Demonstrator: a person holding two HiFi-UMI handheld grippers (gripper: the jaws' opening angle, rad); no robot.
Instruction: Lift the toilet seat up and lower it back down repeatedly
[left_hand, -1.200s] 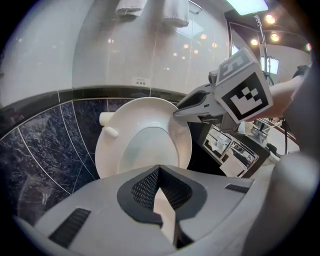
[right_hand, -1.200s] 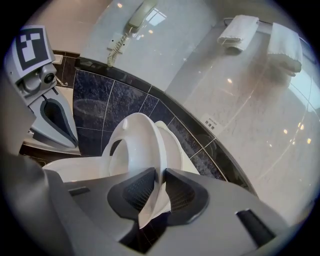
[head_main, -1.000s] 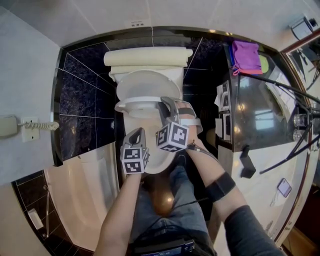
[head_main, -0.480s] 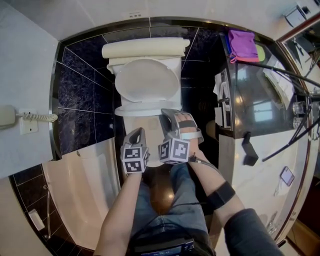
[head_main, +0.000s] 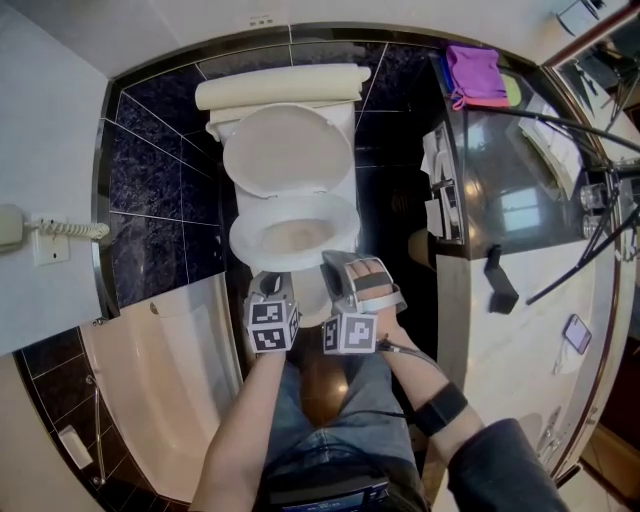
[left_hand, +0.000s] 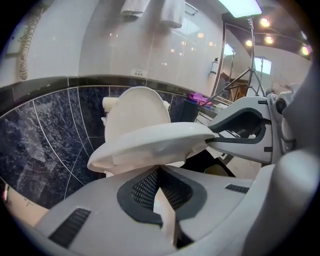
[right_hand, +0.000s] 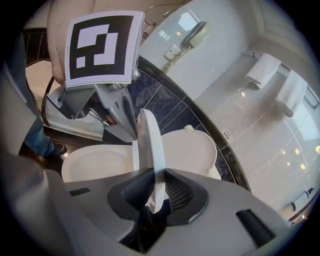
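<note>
The white toilet seat (head_main: 240, 240) hangs part-way down over the bowl (right_hand: 95, 162), tilted, with its front rim raised. My right gripper (head_main: 335, 262) is shut on that front rim; in the right gripper view the seat (right_hand: 150, 145) stands edge-on between the pads of the right gripper (right_hand: 152, 192). The lid (head_main: 288, 150) leans upright against the tank (head_main: 280, 88). My left gripper (head_main: 268, 285) sits just left of the right one, low at the bowl's front. In its own view the seat (left_hand: 150, 142) passes above the left gripper (left_hand: 159, 172), whose tips meet with nothing held.
Dark tiled walls flank the toilet. A wall phone (head_main: 15, 228) hangs at the left above a bathtub (head_main: 170, 370). A dark vanity counter (head_main: 520, 200) with a purple cloth (head_main: 478, 75) stands close on the right. The person's legs are right behind the grippers.
The seat has swung down from nearly upright toward the bowl, carried by the right gripper. Both grippers have drawn back toward the person, the right one farther.
</note>
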